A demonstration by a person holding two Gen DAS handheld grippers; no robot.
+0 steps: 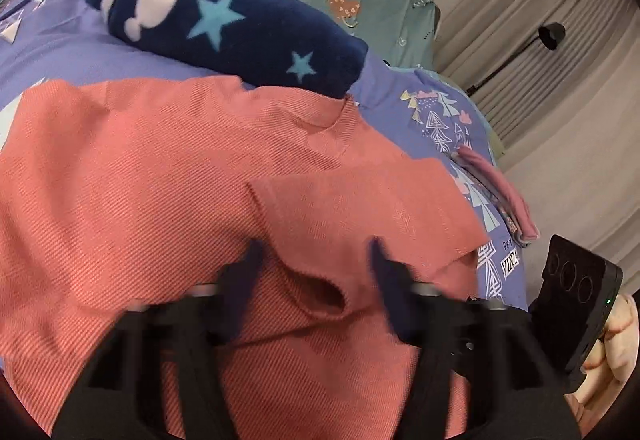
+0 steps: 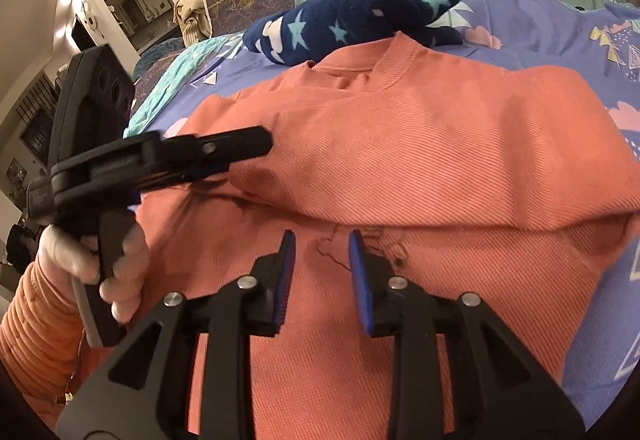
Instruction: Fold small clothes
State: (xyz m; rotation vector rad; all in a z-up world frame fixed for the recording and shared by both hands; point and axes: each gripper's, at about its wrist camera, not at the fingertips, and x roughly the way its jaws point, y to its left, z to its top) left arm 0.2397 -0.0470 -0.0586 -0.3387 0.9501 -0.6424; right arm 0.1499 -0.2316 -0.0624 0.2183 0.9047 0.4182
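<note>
Lamp [image 1: 551, 35] in left view, doorway [image 2: 132, 0] in right

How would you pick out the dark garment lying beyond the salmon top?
Start at the bed's lilac sheet with its triangle prints. On it lies the salmon top, and at its collar end rests the navy fleece piece, rolled into a bundle. Only it carries light blue stars and white clouds.
</note>
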